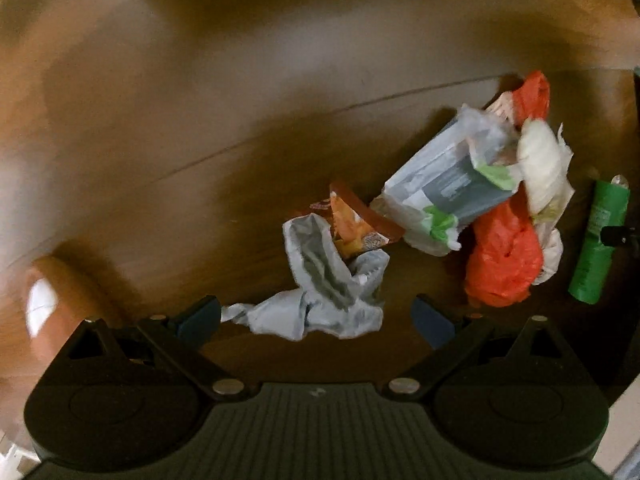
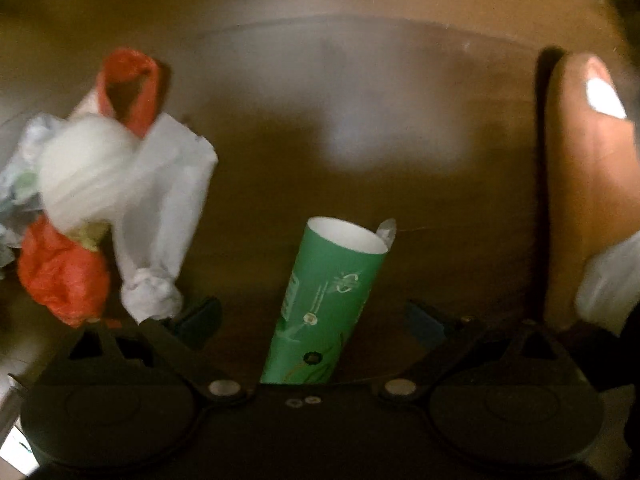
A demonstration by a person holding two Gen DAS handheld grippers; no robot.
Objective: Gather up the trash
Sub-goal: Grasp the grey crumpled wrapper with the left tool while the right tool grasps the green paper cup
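In the left wrist view my left gripper (image 1: 318,316) is open just above a crumpled grey-white wrapper (image 1: 320,292) lying between its fingertips on the brown wooden table (image 1: 200,120). An orange snack wrapper (image 1: 352,220), a grey and white plastic bag (image 1: 448,184), an orange plastic bag (image 1: 504,256) and a white bag (image 1: 544,164) lie in a pile beyond. A green tube (image 1: 598,240) lies at the far right. In the right wrist view my right gripper (image 2: 314,318) is open with the green tube (image 2: 328,300) lying between its fingers, not gripped. The orange bag (image 2: 64,276) and white bag (image 2: 160,208) lie to its left.
A brown rounded object with a bright glare spot stands at the left in the left wrist view (image 1: 56,304) and at the right in the right wrist view (image 2: 588,168). A white object (image 2: 612,280) sits at the right edge. A seam line crosses the table (image 1: 280,128).
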